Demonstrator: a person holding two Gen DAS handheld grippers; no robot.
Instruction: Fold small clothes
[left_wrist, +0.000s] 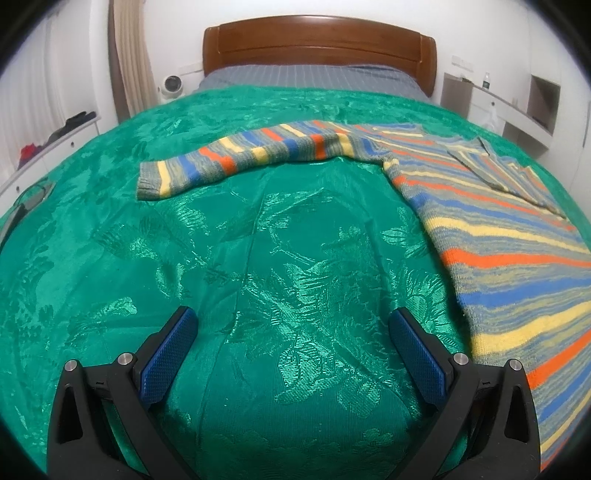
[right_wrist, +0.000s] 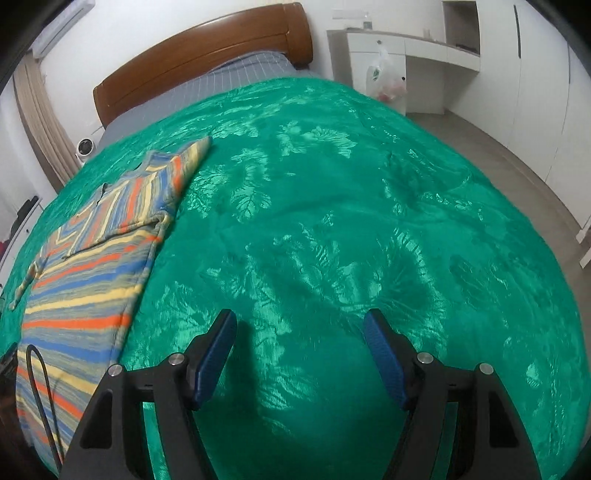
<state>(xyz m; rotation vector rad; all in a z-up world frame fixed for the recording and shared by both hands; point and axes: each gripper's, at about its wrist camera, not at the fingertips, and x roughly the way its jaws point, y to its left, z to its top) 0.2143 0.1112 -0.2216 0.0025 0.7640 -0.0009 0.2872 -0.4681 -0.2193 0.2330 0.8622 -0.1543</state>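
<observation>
While both grippers tilt down over the green bedspread (left_wrist: 258, 240), their fingers (right_wrist: 216, 362) stand apart, empty.

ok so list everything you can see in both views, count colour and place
sweater: one, striped blue, orange, yellow and grey, flat on the bedspread, one sleeve folded in, the other stretched out
bedspread: one, green with leaf pattern, covering the bed
sheet: one, grey, at the head of the bed
headboard: one, brown wood, against the wall
fan: one, white, on the floor beside the bed
plastic bag: one, white, hanging at the white desk
curtain: one, beige, by the far wall
left gripper: one, black with blue pads, open over bare bedspread
right gripper: one, black with blue pads, open over bare bedspread
</observation>
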